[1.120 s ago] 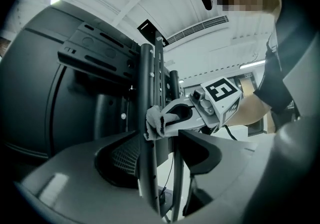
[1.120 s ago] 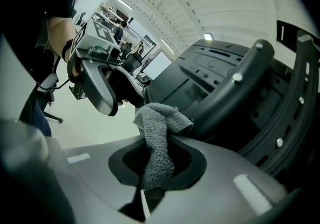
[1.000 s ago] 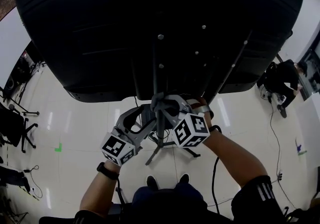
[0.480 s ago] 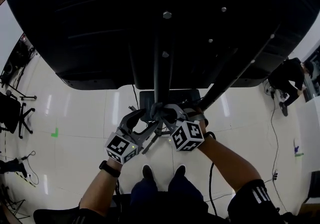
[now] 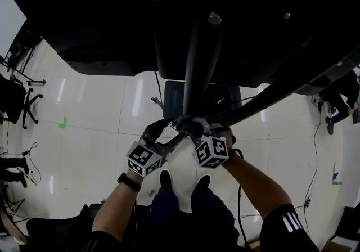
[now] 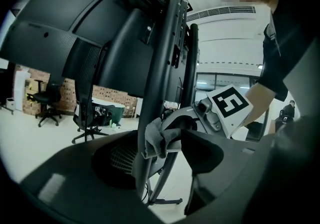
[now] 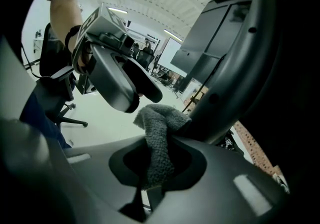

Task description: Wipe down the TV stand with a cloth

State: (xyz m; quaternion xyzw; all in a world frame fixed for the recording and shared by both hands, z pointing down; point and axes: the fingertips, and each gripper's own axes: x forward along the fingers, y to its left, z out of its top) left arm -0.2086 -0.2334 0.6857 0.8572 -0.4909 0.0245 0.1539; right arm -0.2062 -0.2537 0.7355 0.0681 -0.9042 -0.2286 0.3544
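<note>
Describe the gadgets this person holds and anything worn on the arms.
The left gripper and right gripper are grey two-jawed tools, each with a white cube of black square markers. A dark watch is on the left wrist; the right sleeve is black, white-striped.

My grey cloth, bunched and pinched in my right hand-held gripper, presses against the black TV stand at its upright pole.

Hemmed in overhead by the TV's dark back panel. Blocked dead ahead by the stand's upright pole, flanked right by a slanting brace. Foot of the pole crowded by left gripper and right gripper. Open white floor leftward, out to what looks like an office chair.
</note>
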